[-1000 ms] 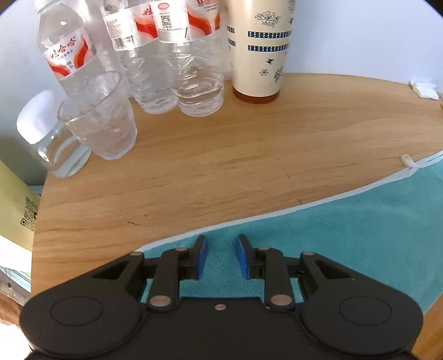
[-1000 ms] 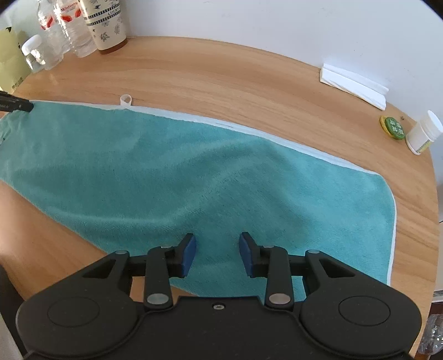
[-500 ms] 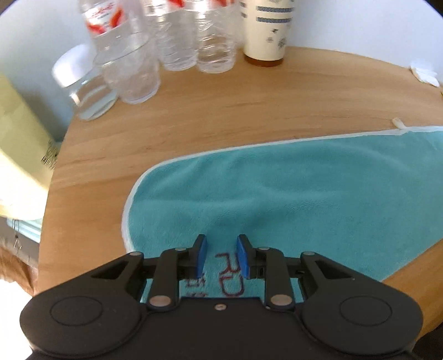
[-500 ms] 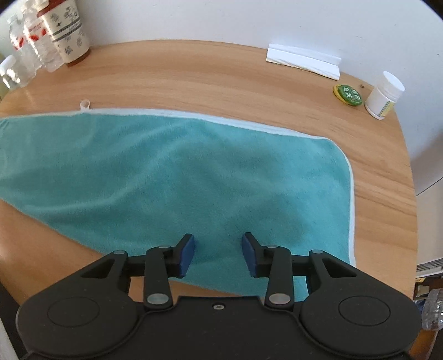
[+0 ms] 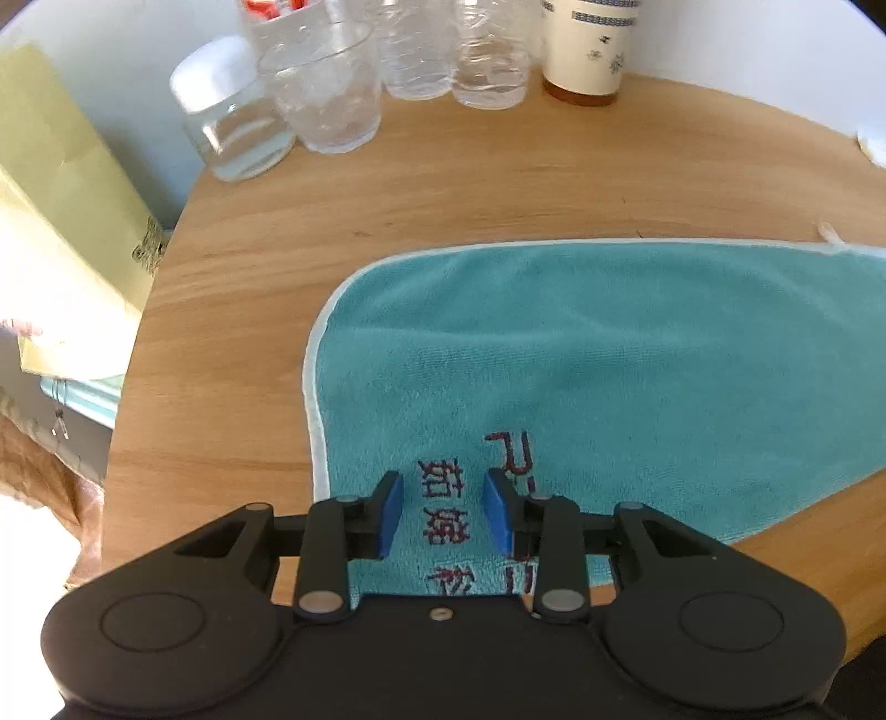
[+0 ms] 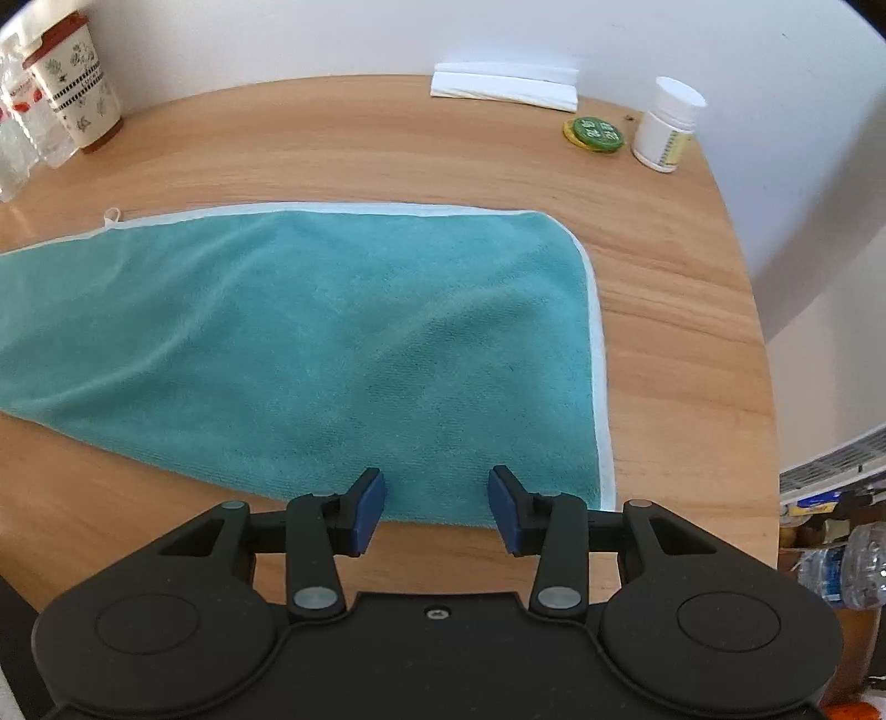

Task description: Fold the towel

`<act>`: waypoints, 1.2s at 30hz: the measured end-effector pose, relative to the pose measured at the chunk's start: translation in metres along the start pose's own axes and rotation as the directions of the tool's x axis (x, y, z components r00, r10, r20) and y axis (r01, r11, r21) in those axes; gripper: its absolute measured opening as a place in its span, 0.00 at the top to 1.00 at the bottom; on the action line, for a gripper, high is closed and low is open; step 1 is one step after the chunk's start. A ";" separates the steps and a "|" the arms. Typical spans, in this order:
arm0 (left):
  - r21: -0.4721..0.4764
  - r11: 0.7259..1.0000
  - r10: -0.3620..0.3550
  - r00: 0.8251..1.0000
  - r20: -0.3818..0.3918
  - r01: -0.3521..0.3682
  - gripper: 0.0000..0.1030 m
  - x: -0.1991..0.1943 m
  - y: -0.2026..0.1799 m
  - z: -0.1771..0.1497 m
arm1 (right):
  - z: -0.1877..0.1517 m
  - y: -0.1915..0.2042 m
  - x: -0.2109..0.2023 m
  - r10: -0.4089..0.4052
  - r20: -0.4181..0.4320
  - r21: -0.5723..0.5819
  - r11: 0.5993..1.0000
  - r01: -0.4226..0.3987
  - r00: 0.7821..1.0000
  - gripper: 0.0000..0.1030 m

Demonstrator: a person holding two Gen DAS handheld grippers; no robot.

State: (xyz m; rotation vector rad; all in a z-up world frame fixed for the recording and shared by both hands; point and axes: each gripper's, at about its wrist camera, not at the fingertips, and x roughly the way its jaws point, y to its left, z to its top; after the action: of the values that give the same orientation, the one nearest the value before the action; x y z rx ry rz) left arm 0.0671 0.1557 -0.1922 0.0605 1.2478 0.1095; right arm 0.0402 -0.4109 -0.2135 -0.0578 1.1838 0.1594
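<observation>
A teal towel with white trim lies spread flat on the round wooden table. Red embroidered characters mark its near left corner. My left gripper hovers open over that lettered corner, with nothing between its fingers. In the right wrist view the same towel stretches leftward, with a small white hanging loop on its far edge. My right gripper stands open above the towel's near edge close to the right corner, holding nothing.
At the table's far left stand a glass jar, a tumbler, several water bottles and a patterned cup. Far right hold a white paper stack, a green lid and a pill bottle. A yellow bag stands off the left edge.
Both grippers have pulled back toward the near edge: the left now sits over the lettered left corner, the right has shifted toward the right corner. Both stay open.
</observation>
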 end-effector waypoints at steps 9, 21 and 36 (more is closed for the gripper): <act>0.083 0.990 -0.120 0.986 0.118 0.111 0.68 -0.058 -0.057 0.041 | -0.014 -0.037 -0.023 -0.030 0.106 0.144 0.990 0.015 0.994 0.54; 0.452 0.828 -0.448 0.876 0.179 0.331 0.68 -0.068 -0.310 0.121 | -0.039 -0.081 -0.020 0.037 0.152 0.346 0.934 -0.089 0.988 0.54; 0.667 0.655 -0.508 0.860 0.040 0.356 0.68 -0.029 -0.493 0.141 | -0.044 -0.094 -0.005 0.117 0.211 0.399 0.896 -0.195 0.970 0.54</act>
State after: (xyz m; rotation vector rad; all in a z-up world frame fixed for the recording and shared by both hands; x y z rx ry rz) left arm 0.2164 -0.3356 -0.1726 0.3572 0.9883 -0.7487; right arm 0.0124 -0.5096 -0.2287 0.4244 1.0170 0.0479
